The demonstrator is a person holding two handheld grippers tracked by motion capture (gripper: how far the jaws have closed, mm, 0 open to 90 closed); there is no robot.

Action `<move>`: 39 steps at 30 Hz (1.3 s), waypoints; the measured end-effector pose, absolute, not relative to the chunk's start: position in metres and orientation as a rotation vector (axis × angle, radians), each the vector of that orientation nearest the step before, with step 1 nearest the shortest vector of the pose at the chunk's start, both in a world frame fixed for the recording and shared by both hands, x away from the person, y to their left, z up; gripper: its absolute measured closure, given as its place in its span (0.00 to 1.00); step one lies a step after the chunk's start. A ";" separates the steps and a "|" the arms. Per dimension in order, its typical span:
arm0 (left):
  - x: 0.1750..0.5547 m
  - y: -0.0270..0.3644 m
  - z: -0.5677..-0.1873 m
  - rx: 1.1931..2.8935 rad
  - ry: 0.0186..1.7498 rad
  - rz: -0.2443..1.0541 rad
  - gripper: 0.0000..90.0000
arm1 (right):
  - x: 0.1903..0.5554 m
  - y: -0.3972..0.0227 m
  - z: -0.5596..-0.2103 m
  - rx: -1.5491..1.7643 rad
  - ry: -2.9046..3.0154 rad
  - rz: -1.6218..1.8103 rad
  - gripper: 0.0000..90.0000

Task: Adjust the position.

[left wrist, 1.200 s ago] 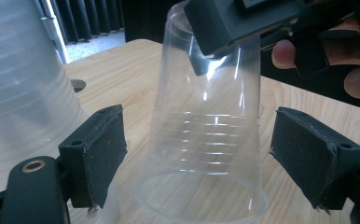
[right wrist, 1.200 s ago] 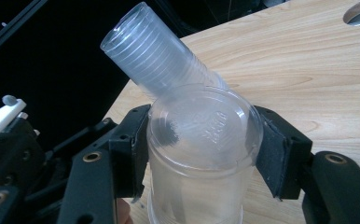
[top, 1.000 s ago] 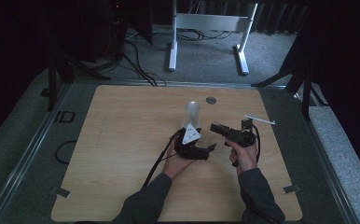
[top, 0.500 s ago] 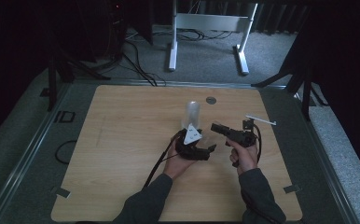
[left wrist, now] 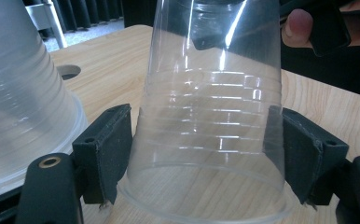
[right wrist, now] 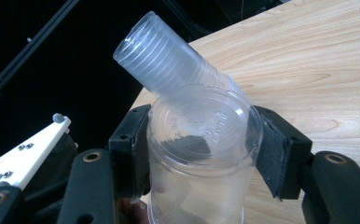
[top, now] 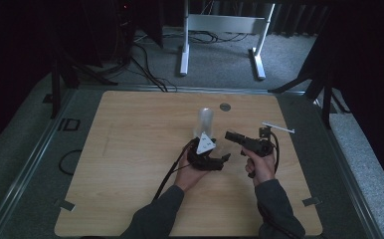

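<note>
Since the earlier high-view frames neither hand shifts; the one change is that the left hand-held gripper [top: 224, 158] has just been closing its jaws, with the clear cup between them.

High view: both hand-held grippers meet right of centre on the tabletop [top: 130, 174]. The right hand-held gripper [top: 230, 135] points left, just above the left one. The stack of cups [top: 206, 122] stands just behind them. "ID" is readable on the mat left of the tabletop.

Left gripper view: the clear cup [left wrist: 211, 116] is mouth-down with its long axis upright. Both pads of the left hand-held gripper [left wrist: 206, 154] touch its lower wall, pinching it. I cannot tell whether the rim rests on the wood. The stack [left wrist: 19, 93] is just to the left.

Right gripper view: the right hand-held gripper [right wrist: 201, 147] pinches the same cup [right wrist: 201, 135] near its closed end. The embossed lettering on that base is unreadable. The stack [right wrist: 169, 65] is directly behind.

Judgement: the next move depends on the two grips sitting one above the other along the cup's axis.
</note>
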State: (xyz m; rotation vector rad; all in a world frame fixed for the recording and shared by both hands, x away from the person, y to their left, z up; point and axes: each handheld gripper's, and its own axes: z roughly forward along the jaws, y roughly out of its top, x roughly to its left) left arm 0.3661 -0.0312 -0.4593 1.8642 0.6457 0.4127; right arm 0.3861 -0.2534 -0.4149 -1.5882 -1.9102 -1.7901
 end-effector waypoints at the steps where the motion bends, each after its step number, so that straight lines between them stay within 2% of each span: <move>1: 0.366 -0.032 -0.459 1.867 0.646 0.415 0.28 | 0.386 -0.253 -0.415 -1.586 -1.919 -1.790 0.46; 10: 0.364 -0.032 -0.459 1.868 0.638 0.419 0.29 | 0.386 -0.254 -0.416 -1.586 -1.911 -1.797 0.45; 21: 0.363 -0.032 -0.458 1.884 0.622 0.423 0.30 | 0.383 -0.259 -0.414 -1.612 -1.968 -1.798 0.40; 39: 0.367 -0.021 -0.455 1.896 0.636 0.430 0.31 | 0.379 -0.266 -0.412 -1.569 -2.023 -1.821 0.40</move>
